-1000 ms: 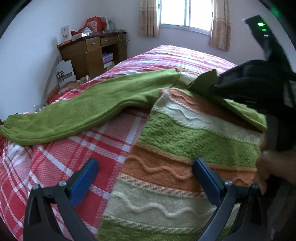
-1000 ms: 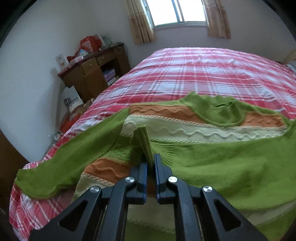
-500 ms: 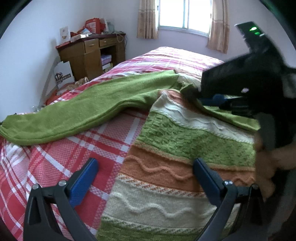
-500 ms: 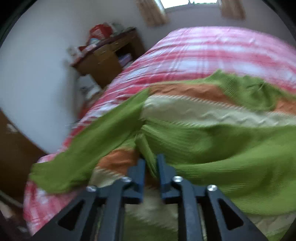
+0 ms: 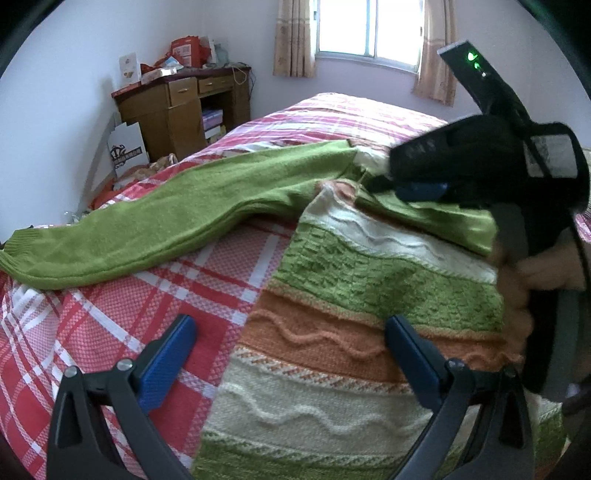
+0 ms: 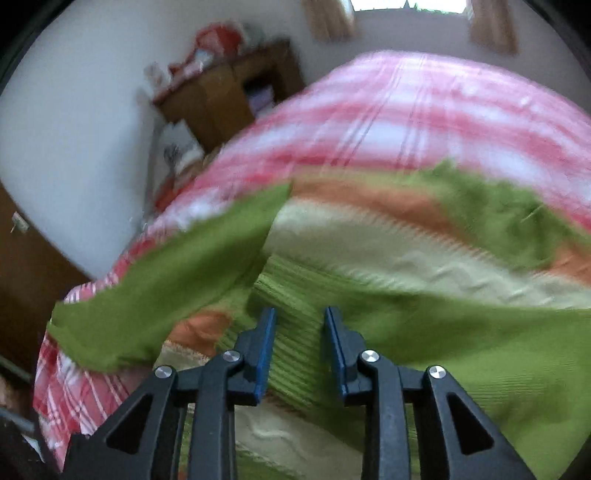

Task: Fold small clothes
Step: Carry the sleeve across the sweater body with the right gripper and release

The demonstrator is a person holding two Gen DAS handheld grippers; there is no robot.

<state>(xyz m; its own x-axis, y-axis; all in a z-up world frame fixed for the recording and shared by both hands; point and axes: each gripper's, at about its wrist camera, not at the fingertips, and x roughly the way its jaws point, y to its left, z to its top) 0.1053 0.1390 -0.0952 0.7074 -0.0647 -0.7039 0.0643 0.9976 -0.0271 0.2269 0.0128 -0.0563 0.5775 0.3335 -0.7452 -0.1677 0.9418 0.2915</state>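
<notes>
**A:** Between your right gripper pads: a gap, jaws apart, nothing pinched. Ribbed green cuff of the folded-over sleeve lies right under and ahead of the tips. That view is motion-blurred, so I can't tell whether the pads touch the knit.

**B:** And the left?

**A:** Left gripper is wide apart, hovering low over the sweater; one blue finger sits over the plaid bedspread, the other over the orange stripe. Holding nothing. From the left view your right gripper sits up by the shoulder area.

**B:** Where's the garment overall?

**A:** Spread flat on the bed, striped body toward you. One sleeve is laid across the chest. Other sleeve is stretched out to the left, its cuff at the bed edge. My read: that sleeve is your next fold.

**B:** How does it handle?

**A:** Judging by the look: chunky knit, soft, floppy, stretchy, a bit weighty for its size. It'll sag and drag on the bedspread, not slide clean. Not fragile, but loose stitches may snag on pad edges.

**B:** Grip point?

**A:** Take the outstretched sleeve at the ribbed cuff, or pinch both layers mid-sleeve. The cuff is denser, so it should slip less. Avoid a single-layer pinch; it'd just stretch.

**B:** Background?

**A:** Wooden desk and window beyond, well clear of the work.
</notes>
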